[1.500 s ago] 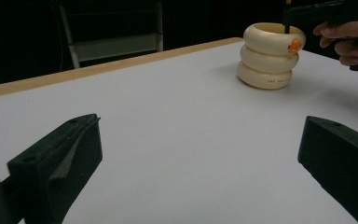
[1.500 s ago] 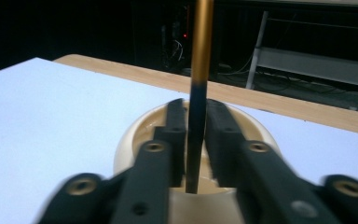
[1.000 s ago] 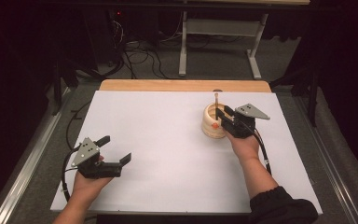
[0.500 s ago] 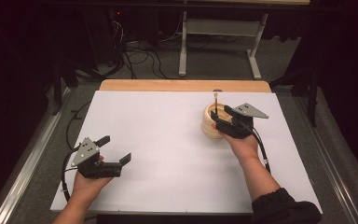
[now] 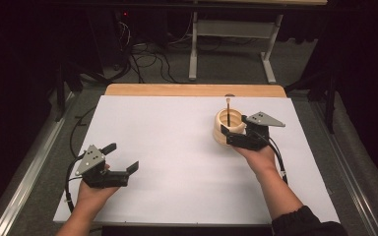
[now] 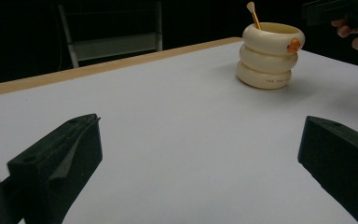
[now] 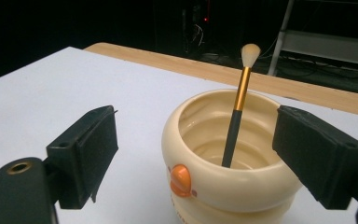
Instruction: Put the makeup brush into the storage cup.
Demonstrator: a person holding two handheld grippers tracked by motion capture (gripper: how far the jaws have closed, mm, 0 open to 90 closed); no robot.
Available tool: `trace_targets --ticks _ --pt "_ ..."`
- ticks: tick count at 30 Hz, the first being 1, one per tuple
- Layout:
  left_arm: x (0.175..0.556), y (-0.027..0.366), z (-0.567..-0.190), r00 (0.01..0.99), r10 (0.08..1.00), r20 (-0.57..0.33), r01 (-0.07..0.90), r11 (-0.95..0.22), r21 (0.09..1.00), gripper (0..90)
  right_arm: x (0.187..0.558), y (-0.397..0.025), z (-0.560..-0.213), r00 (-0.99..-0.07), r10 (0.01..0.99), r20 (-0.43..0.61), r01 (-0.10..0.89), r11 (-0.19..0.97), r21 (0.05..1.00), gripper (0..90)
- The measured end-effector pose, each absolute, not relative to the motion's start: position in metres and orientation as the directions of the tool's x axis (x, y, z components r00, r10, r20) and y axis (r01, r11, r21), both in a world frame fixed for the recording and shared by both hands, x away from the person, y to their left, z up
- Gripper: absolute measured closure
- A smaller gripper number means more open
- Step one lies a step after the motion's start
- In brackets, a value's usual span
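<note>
Brush (image 7: 237, 122) in pot (image 5: 225, 127) on table (image 5: 177, 147), right gripper (image 5: 236, 138) just beside.

In the high view I see my left gripper (image 5: 113, 164) at the lower left of the frame: a black block body with two stubby black jaws, topped by a grey three-cornered plate dotted with small dark screw holes. A black cable loops from it down beside my bare forearm. My right gripper (image 5: 241, 137), right of centre, is the same black build with the same grey plate and a black cable along the wrist. That arm wears a dark sleeve at the bottom right corner. In the right gripper view, the jaws are matt black wedges, with a brass-coloured ringed hole at the lower left.
</note>
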State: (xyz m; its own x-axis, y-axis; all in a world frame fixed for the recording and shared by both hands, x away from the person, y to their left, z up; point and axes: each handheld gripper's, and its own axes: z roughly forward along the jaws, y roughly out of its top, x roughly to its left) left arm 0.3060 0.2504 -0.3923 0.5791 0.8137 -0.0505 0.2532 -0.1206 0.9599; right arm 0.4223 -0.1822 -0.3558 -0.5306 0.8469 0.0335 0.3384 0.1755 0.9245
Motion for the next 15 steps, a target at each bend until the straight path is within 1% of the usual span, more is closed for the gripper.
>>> trace_targets --ticks 7,15 --pt "0.306 0.250 -0.393 0.582 0.812 -0.048 0.258 -0.129 0.958 0.3 0.416 -0.183 -0.360 -0.522 0.852 0.021 0.350 0.192 0.917 0.9" --pt "0.307 0.250 -0.395 0.582 0.811 -0.057 0.266 -0.125 0.956 0.3 0.405 -0.189 -0.367 -0.524 0.851 0.032 0.343 0.176 0.923 0.9"
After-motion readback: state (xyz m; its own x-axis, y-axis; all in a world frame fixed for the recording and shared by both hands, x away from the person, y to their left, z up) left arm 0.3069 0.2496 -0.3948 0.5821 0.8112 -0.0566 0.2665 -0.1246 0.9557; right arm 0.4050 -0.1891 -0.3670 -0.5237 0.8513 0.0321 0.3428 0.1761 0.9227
